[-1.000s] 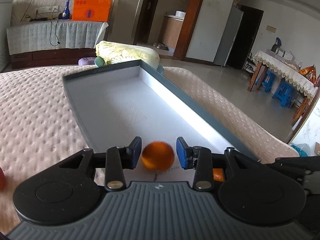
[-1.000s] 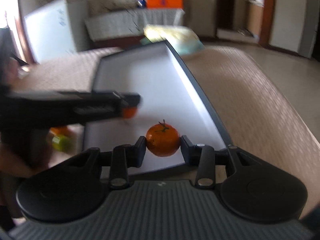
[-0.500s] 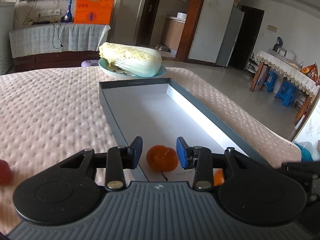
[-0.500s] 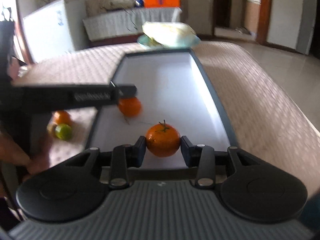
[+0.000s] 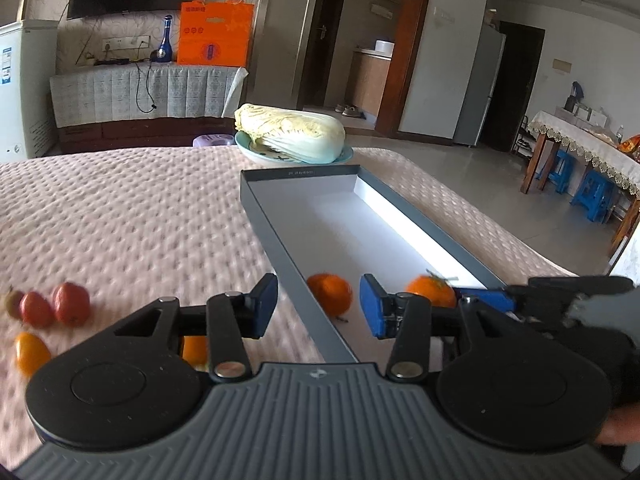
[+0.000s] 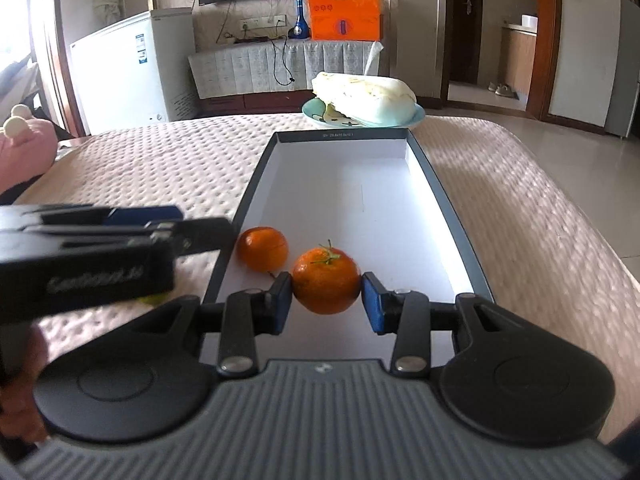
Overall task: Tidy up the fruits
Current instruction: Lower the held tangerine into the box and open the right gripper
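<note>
A long grey tray [image 5: 280, 236] with a white floor lies on the pink quilted table [image 5: 120, 208]. One tangerine [image 5: 330, 292] rests in the tray's near left corner; it also shows in the right wrist view [image 6: 262, 249]. My left gripper [image 5: 318, 306] is open and empty, straddling the tray's left wall. My right gripper [image 6: 326, 300] is over the tray's near end, its pads beside a stemmed tangerine [image 6: 326, 286]; the left pad touches it and a small gap shows at the right pad. That tangerine also shows in the left wrist view [image 5: 430, 290].
Loose fruit lies on the table left of the tray: two red ones [image 5: 56, 306], a yellow-orange one [image 5: 30, 352], another orange one [image 5: 194, 350] under my left finger. A plate with a cabbage [image 5: 290, 134] stands beyond the tray's far end [image 6: 340, 136].
My left gripper has let go of its tangerine, which now lies in the tray, and has pulled back and left over the tray wall. My right gripper's jaws have opened slightly around the stemmed tangerine.
</note>
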`<state>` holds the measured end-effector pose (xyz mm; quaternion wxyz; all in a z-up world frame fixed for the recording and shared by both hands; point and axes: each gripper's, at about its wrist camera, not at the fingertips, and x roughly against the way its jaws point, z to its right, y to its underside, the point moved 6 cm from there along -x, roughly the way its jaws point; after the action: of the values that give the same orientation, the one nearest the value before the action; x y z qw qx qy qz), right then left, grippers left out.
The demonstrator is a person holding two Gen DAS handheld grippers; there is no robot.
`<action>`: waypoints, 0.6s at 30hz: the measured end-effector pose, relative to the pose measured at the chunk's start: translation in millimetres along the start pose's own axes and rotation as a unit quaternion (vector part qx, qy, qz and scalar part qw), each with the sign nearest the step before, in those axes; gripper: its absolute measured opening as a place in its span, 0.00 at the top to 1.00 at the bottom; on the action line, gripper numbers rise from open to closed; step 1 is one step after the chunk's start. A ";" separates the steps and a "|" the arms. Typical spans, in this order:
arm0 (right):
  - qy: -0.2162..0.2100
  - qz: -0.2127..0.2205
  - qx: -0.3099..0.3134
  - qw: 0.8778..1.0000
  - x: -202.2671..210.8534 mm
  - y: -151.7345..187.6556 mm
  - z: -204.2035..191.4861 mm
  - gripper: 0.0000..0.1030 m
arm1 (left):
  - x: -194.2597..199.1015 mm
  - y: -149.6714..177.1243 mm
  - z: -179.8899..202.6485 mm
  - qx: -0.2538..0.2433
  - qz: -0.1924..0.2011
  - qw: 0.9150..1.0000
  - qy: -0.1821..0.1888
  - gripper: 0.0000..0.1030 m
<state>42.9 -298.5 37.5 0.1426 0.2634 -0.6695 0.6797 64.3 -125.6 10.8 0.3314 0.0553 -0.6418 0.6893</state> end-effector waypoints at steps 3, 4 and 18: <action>0.001 0.000 0.000 1.000 0.4 0.4 -0.1 0.59 | 14.3 6.0 1.6 0.002 0.000 1.000 -0.001 0.50; 0.001 0.002 -0.002 1.000 1.1 -0.1 0.6 0.59 | 17.5 8.0 3.0 -0.003 0.000 1.000 -0.002 0.50; -0.009 0.010 -0.025 1.000 4.0 -0.5 4.3 0.59 | 43.8 23.6 19.9 -0.028 -0.007 1.000 -0.009 0.50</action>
<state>40.5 -303.3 40.0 0.1363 0.2587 -0.6902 0.6619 11.0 -126.0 16.1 0.3319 0.0562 -0.6632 0.6685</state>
